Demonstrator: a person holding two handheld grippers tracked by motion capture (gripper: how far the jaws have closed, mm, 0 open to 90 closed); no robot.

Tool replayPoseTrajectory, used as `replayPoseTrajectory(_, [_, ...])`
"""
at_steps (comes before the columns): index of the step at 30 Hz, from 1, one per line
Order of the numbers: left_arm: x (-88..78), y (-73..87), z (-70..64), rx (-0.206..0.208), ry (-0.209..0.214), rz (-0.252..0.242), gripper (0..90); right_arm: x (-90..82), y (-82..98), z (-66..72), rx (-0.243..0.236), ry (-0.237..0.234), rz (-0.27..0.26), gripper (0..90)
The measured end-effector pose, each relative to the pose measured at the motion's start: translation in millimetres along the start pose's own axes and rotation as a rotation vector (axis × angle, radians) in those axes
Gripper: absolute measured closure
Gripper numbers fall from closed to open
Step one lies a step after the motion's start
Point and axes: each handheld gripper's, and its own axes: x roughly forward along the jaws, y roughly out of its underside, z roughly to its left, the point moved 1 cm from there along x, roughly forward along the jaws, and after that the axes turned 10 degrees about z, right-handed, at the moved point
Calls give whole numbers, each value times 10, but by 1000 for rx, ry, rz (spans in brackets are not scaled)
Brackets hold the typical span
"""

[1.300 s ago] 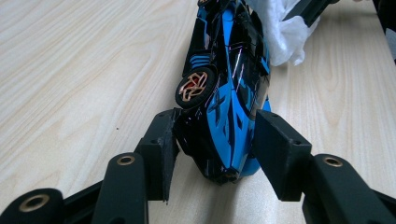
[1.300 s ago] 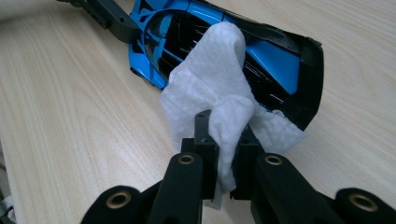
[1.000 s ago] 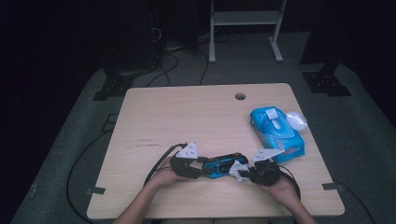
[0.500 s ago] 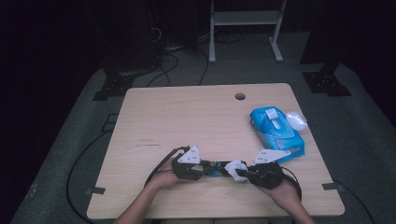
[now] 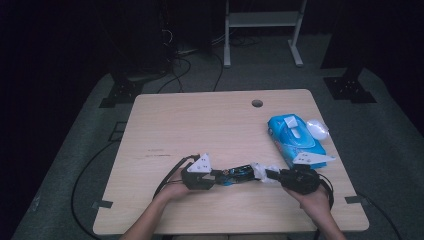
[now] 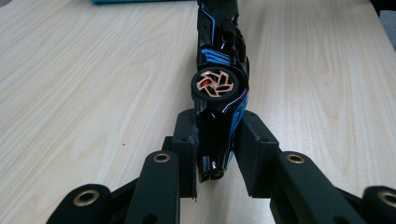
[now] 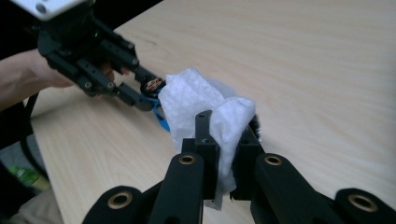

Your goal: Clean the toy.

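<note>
A black and blue toy car (image 5: 239,174) lies on its side just above the table's front part, its copper wheel (image 6: 213,83) facing up. My left gripper (image 5: 220,177) (image 6: 215,135) has just been closing its jaws and is now shut on the car's near end. My right gripper (image 5: 270,174) (image 7: 226,135) is shut on a folded white wipe (image 7: 196,98) (image 5: 261,171), which is laid against the car's other end. The right gripper view also has the left gripper (image 7: 140,95) and a blue edge of the car (image 7: 161,120) behind the wipe.
A blue pack of wipes (image 5: 295,137) lies at the right side of the wooden table (image 5: 200,125), with a crumpled clear wrapper (image 5: 317,128) beside it. A cable hole (image 5: 257,103) is near the far edge. Black cables trail from both grippers.
The left jaws have closed onto the car's end. The right gripper with the wipe has shifted a little to the right and upward along the car.
</note>
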Motion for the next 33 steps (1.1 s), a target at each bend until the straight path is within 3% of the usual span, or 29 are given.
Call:
replayPoseTrajectory(3, [1,1,1,2,0,-1,703,-85,-41,9,-9,25,-26,844])
replayPoseTrajectory(8, [5,1,4,2,1,-4,702,-76,-184,166,-86,56,-23,843])
replayPoseTrajectory(11, [4,-1,-3,5,-3,0,702,81,-282,265,-130,68,17,842])
replayPoseTrajectory(15, [4,0,-6,4,-3,-2,702,437,-373,387,-187,76,97,841])
replayPoseTrajectory(19, [3,5,-12,6,-3,-6,703,713,-438,490,-221,73,119,841])
replayPoseTrajectory(22, [-4,20,0,-6,6,-15,704,788,-424,488,-271,131,148,841])
replayPoseTrajectory(28, [12,4,-4,0,5,-13,704,669,-350,298,-181,148,106,841])
replayPoseTrajectory(29, [12,2,-7,2,6,-11,705,681,-354,324,-189,155,108,841])
replayPoseTrajectory(33, [14,1,-15,-4,5,-13,705,825,-422,507,-242,98,113,841])
